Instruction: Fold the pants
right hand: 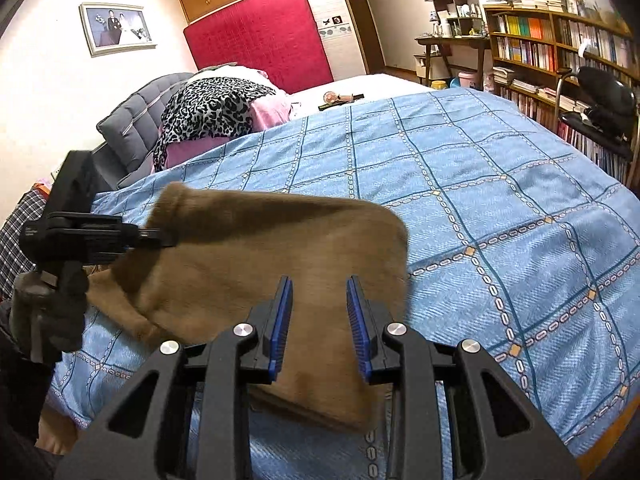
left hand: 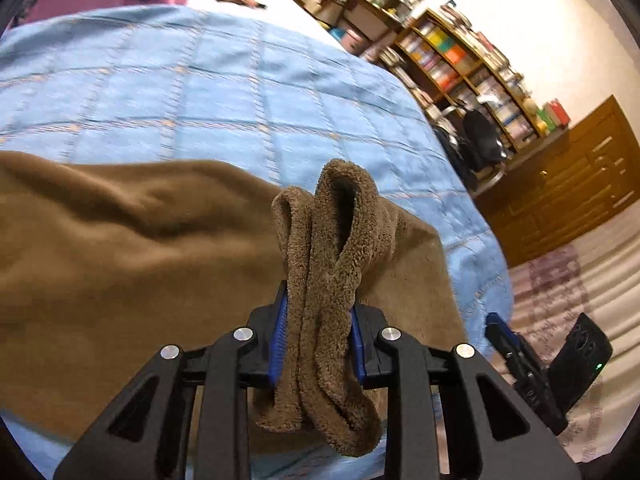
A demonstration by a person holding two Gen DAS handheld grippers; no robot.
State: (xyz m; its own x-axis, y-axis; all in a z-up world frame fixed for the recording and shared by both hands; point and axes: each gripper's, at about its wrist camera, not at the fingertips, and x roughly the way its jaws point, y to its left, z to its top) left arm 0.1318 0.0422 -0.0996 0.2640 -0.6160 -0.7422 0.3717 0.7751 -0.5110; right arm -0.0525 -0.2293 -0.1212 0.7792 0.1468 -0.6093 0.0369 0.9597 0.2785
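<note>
Left claw (left hand: 318,336) clamped on bunched brown fleece pants (left hand: 120,264) over the blue bedspread (left hand: 200,92); right claw (right hand: 320,320) apart, empty.

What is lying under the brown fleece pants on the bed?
Under the brown fleece pants lies the blue checked bedspread; it shows around their edges. The part directly beneath is covered by the fabric, so anything else there cannot be seen.

Black hand-held gripper (left hand: 320,344), blue pads, silver screws
</note>
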